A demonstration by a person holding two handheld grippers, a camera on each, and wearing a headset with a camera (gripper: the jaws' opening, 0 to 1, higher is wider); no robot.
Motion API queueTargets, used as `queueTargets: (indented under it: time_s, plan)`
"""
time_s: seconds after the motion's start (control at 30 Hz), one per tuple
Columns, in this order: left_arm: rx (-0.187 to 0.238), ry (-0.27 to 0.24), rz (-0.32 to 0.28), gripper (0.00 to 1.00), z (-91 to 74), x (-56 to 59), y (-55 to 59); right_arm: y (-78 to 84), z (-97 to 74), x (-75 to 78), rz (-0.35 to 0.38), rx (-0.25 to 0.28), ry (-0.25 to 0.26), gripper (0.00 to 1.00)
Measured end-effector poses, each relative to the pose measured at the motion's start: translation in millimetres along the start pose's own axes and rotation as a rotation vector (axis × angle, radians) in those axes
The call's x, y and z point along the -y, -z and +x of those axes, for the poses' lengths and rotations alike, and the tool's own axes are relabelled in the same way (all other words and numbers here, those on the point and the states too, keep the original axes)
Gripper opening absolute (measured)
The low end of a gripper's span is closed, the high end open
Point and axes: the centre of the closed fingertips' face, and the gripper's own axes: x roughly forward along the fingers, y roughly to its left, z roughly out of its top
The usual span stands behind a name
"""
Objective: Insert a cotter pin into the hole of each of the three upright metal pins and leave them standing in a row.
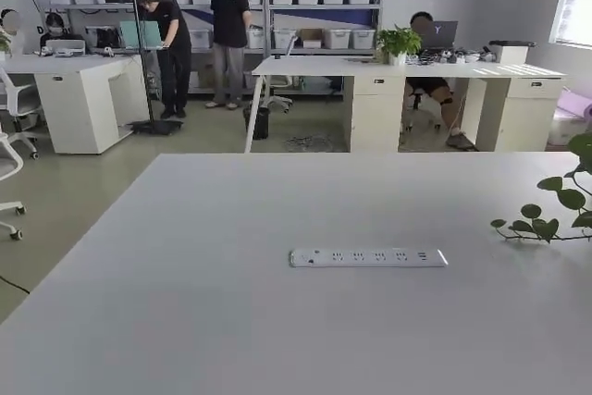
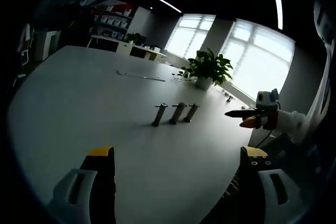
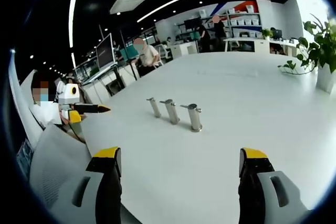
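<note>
Both the left tool [image 2: 177,153] and right tool [image 3: 181,153] hang wide open and empty short of the three metal pins [image 3: 172,111], standing close together mid-frame on the bench [image 3: 252,93], so a careless reach could topple a neighbour.

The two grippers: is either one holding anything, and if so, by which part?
Nothing is held. The left gripper and right gripper are both open and empty; the three metal pins stand ahead, untouched.

We see silver metal pins [image 3: 172,112] on a white table [image 3: 247,93], a green plant [image 2: 209,66], and a yellow-tipped left gripper [image 2: 178,153] and right gripper [image 3: 181,153].
</note>
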Motion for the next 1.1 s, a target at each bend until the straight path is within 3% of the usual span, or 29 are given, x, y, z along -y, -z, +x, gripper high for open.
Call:
queueTargets:
  time_s: [0.6,0.83,1.1]
  plan:
    - [-0.017,-0.004,0.008,0.99,-0.6,4.8,1.3,2.2,-0.3,7.7,0.016,-0.005,0.041,0.92]
    - [-0.015,-0.024,-0.002,0.99,-2.9,0.0,1.7,5.5,-4.1,10.8,0.019,-0.022,0.054,0.92]
    - [-0.045,-0.021,-0.022,0.99,-5.7,-1.1,5.4,10.4,-7.8,20.8,0.009,-0.043,0.078,0.91]
